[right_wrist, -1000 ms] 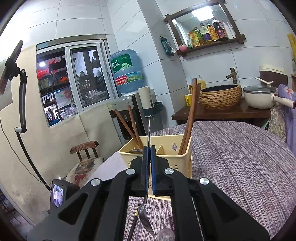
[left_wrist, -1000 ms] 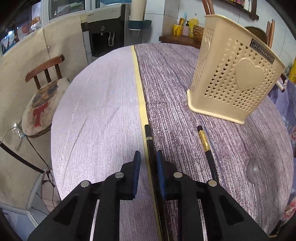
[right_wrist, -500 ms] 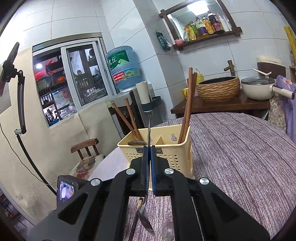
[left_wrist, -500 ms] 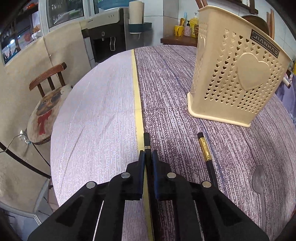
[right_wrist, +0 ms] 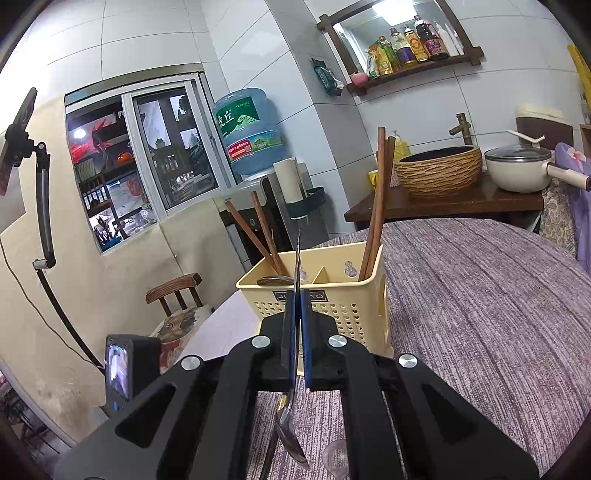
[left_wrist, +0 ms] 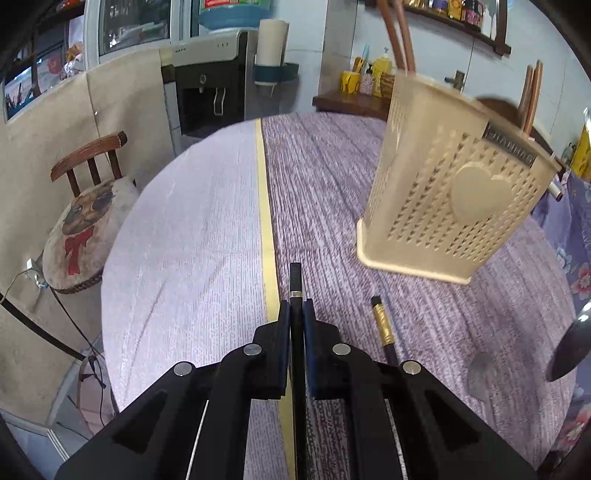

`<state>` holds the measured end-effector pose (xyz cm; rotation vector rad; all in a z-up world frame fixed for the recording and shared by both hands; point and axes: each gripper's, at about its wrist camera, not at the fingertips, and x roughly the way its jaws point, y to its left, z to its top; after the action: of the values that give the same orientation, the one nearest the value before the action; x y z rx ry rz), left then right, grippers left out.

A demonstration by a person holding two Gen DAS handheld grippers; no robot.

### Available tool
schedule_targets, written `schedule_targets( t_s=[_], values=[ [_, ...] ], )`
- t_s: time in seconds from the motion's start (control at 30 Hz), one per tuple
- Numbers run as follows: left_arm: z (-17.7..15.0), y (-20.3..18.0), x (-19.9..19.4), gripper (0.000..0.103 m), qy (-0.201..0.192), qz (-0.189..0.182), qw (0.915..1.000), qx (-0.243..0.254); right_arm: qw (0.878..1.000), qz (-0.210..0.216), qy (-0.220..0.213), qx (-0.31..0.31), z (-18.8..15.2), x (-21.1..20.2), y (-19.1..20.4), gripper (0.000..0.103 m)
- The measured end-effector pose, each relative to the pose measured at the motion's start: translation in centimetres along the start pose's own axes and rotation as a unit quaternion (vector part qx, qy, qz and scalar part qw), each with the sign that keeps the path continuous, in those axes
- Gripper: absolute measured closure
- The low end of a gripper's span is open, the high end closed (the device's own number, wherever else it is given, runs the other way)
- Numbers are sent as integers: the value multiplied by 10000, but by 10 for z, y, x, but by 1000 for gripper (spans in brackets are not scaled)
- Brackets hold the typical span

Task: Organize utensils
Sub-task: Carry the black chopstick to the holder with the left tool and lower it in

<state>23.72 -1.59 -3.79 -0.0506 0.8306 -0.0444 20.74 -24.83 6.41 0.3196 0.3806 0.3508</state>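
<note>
My left gripper (left_wrist: 294, 314) is shut on a black chopstick (left_wrist: 295, 280) that points forward, lifted off the table. A second black chopstick with a gold band (left_wrist: 382, 326) lies on the cloth to its right. The cream utensil basket (left_wrist: 454, 206) stands ahead on the right, with brown chopsticks (left_wrist: 400, 33) in it. My right gripper (right_wrist: 297, 306) is shut on a metal spoon (right_wrist: 291, 432), bowl hanging down, handle up, in front of the basket (right_wrist: 332, 295). The spoon bowl shows at the left wrist view's right edge (left_wrist: 570, 350).
The round table (left_wrist: 184, 229) has a purple cloth with a yellow stripe (left_wrist: 264, 206). A wooden chair with a dog cushion (left_wrist: 81, 229) stands left of it. A side counter with a woven bowl (right_wrist: 439, 173) and a pot (right_wrist: 517, 170) lies behind.
My left gripper closed on the black chopstick and raised it off the table. My right gripper kept hold of the spoon and moved a little nearer the basket.
</note>
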Motion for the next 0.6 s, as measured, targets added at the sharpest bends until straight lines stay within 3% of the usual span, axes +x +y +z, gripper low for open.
schedule_targets(
  t_s=[0.6],
  values=[
    [34, 13, -90, 95, -1143, -734, 9905, -214, 9987, 495, 90, 61, 8, -3, 3, 99]
  ],
)
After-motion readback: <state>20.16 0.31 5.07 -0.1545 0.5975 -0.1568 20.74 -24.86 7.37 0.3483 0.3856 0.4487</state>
